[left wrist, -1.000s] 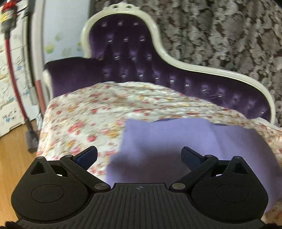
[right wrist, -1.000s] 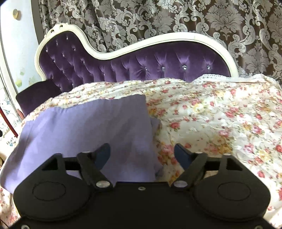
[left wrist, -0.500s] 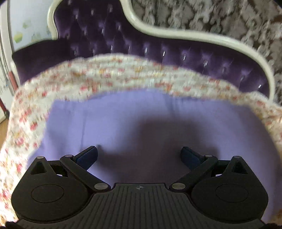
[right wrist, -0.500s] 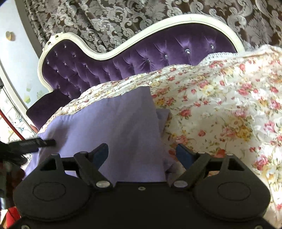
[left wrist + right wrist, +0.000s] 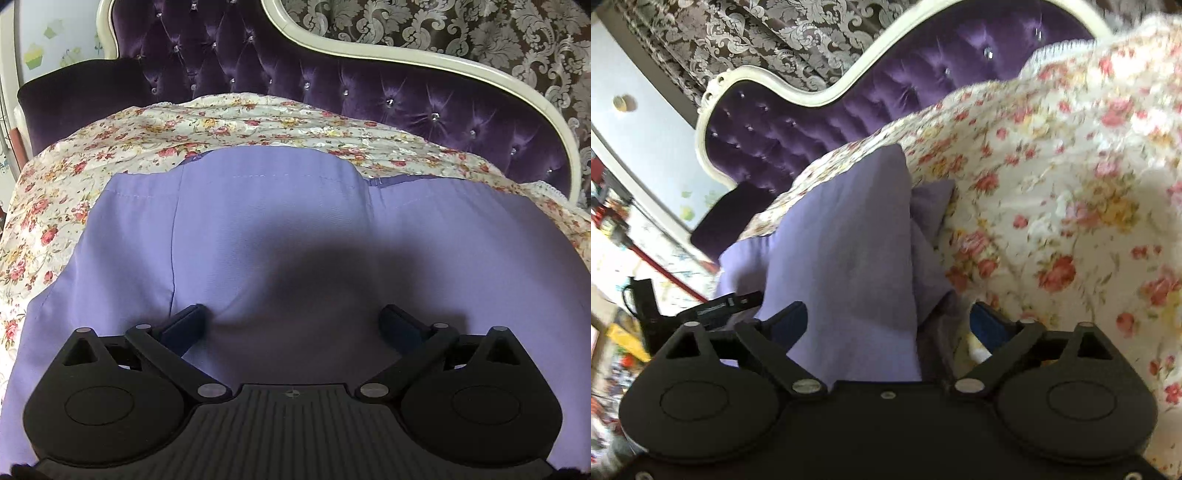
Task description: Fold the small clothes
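A lavender garment (image 5: pixel 280 221) lies spread flat on the floral quilt (image 5: pixel 110 147), its stitched hem toward the sofa back. My left gripper (image 5: pixel 291 314) hovers low over its near middle. The jaws are open, with one fingertip (image 5: pixel 190 317) resting by a crease and casting a shadow. In the right wrist view the garment (image 5: pixel 849 240) shows its right end, with a small flap (image 5: pixel 931 206) sticking out. My right gripper (image 5: pixel 890 310) is tilted over that edge. Its jaws are opening, and cloth lies between them without being pinched.
The quilt (image 5: pixel 1052 221) covers a purple tufted sofa (image 5: pixel 406 99) with a white frame and patterned curtains behind it. In the right wrist view, part of a black tool (image 5: pixel 724 306) lies at the garment's left end. Cluttered floor shows at the far left.
My left gripper came down from the garment's left edge to over its middle. My right gripper rolled, dropped closer to the garment's right edge, and spread its jaws wider.
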### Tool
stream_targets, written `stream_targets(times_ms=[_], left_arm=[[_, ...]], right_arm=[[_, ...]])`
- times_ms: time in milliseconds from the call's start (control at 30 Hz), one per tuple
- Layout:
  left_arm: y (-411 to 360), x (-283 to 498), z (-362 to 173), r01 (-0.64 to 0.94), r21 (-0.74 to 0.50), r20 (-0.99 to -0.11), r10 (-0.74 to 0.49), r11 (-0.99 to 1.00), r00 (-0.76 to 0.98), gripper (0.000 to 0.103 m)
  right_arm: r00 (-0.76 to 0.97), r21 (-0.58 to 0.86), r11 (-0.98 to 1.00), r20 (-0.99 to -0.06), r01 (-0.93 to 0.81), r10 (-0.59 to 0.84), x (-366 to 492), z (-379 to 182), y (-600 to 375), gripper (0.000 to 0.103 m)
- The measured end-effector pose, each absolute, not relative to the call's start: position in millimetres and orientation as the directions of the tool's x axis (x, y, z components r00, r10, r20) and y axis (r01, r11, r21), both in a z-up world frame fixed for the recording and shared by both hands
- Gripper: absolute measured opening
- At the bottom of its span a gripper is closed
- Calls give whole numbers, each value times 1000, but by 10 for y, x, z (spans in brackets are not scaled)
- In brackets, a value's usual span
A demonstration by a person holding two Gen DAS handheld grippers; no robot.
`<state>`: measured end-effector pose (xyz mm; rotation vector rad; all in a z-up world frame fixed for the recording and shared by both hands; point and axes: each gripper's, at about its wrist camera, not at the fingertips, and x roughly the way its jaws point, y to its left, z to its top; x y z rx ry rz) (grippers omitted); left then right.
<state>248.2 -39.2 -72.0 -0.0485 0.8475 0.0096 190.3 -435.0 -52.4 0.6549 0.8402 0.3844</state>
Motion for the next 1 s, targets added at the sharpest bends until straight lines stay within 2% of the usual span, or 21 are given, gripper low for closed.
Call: stream_targets(times_ms=[167,433,667,900,933,967,1000], left_arm=[[-406,2489,-723,-29,-39,-753,-10,999,658,103],[-389,2511,-728,-30,-36,-757,-7,999,654,103],[-375,2528,-737,-30,-31,-758,-4,999,653,103],[-377,2532,-733,-30,-32,-760,-5,999,650,103],[-375,2534,-733,-29,-34,-760,-7,999,650,103],[-377,2536,-733,-28,-34,-761,-8,999,649,103],[-372,2544,-729,-24,-35,-762,-11,999,647,103]], right_arm=[[576,783,616,-468,-80,670,2086,-770,-4413,99],[567,875,460,-306,-148,765,2507,-888,-4316,103],[553,915,377,-242,-143,797,2696,-940,-4268,103],[523,893,423,-291,-151,801,2751,-906,-4194,103],[519,882,441,-302,-166,800,2746,-896,-4176,99],[518,863,475,-332,-171,789,2740,-880,-4150,81],[519,837,523,-378,-164,767,2736,-870,-4128,68]])
